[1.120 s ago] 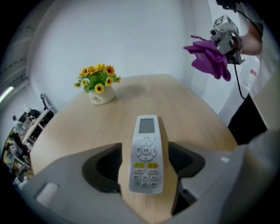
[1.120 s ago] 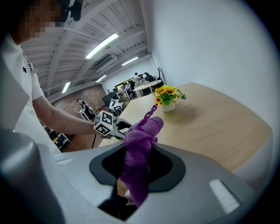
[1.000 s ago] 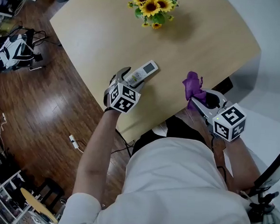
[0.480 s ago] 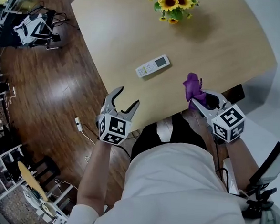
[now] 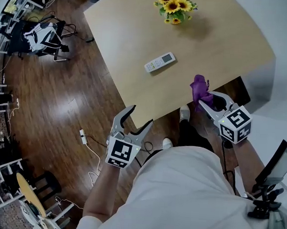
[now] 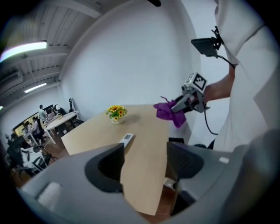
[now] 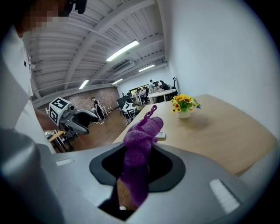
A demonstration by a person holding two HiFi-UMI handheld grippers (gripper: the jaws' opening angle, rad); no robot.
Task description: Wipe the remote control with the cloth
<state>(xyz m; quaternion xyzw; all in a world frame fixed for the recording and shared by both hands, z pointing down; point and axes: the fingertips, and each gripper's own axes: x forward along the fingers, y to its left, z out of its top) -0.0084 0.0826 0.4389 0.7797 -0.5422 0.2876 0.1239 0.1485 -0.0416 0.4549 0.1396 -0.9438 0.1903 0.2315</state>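
The white remote control (image 5: 160,62) lies alone on the wooden table (image 5: 134,32), also visible as a small white bar (image 6: 127,138) in the left gripper view. My left gripper (image 5: 137,118) hangs off the table's near edge over the floor, its jaws apart but closing with nothing between them (image 6: 144,162). My right gripper (image 5: 204,99) is shut on a purple cloth (image 5: 200,88) at the table's near right corner. The cloth (image 7: 140,146) bunches up out of the right gripper (image 7: 138,168). The left gripper view catches that same cloth (image 6: 168,111).
A pot of yellow sunflowers (image 5: 173,6) stands at the table's far side. On the dark wood floor lie a power strip with its cable (image 5: 83,136) and a pile of gear (image 5: 41,33). The person's shoes (image 5: 184,112) show under the table edge.
My left gripper has left the remote and drawn back off the table toward the person, its jaws narrowing. The remote stays flat on the table. The right gripper keeps the cloth and barely shifts.
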